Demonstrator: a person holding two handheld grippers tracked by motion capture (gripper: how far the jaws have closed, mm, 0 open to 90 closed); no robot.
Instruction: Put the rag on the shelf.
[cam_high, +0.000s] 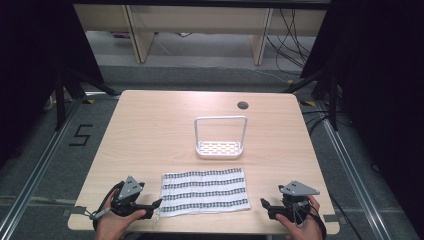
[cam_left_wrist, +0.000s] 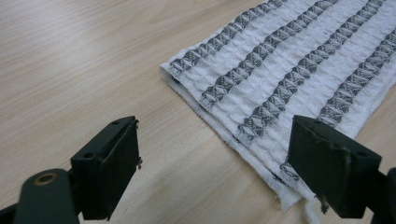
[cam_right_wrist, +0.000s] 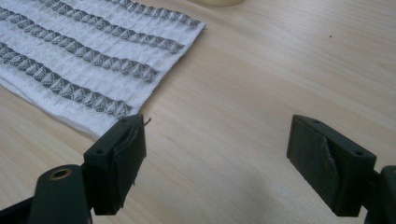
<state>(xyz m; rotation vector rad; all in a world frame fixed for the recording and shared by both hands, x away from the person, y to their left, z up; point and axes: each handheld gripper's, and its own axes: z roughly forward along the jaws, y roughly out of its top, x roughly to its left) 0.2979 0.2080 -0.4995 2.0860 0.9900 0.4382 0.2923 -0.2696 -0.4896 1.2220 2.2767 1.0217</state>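
One striped cloth (cam_high: 205, 191) is seen lying flat on the near part of the wooden table (cam_high: 150, 125), folded into a rectangle, with its long side running across the table. A left gripper (cam_high: 152, 205) is held just beside the cloth's near left corner and a right gripper (cam_high: 265, 204) just beside its near right corner. Both pairs of jaws are spread wide with nothing between them; no fabric is pinched yet. In the left gripper view the cloth's corner (cam_left_wrist: 285, 186) lies close to one jaw, and in the right gripper view the cloth's edge (cam_right_wrist: 98, 126) sits just beyond one jaw.

The step in hand is judged to be the taking up of the two near corners. It would be done well if each gripper were lowered until one jaw could be slid under the folded layers, so that every layer is caught together and not the top one alone. Both corners should be clamped evenly before anything is lifted, so the cloth is not dragged askew.

By count: one cloth, two grippers, one white rack (cam_high: 220, 137) standing behind the cloth, possibly a small drainer tray with a handle, though its make is hard to tell
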